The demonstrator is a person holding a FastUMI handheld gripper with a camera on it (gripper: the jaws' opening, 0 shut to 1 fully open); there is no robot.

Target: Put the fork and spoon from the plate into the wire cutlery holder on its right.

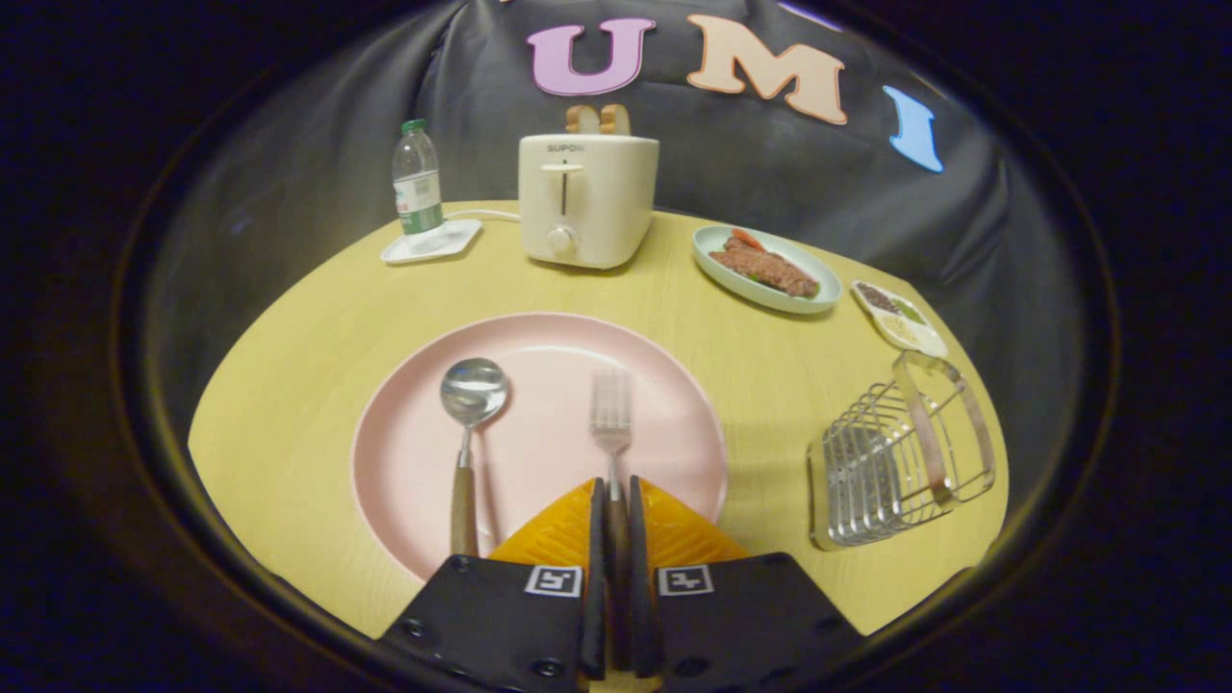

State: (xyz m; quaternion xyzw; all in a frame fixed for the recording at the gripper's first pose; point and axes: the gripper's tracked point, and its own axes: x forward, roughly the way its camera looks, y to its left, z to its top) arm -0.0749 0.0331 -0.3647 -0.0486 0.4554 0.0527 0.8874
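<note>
Gripper view: gripper (616, 500) is clenched on the fork (612, 423), both fingers squeezing its handle, tines pointing ahead over the pink plate (539, 337). Fork looks blurred, so lifted or not, cannot tell. Spoon (470, 423) lies on the plate left of the fork, bowl up, wooden handle toward the fingers. Wire holder (900, 457) sits right of the plate, well apart. Both pieces look light, stiff, metal ends slippery; the handle seems the best hold. Toaster (587, 197) stands beyond the plate.
</note>
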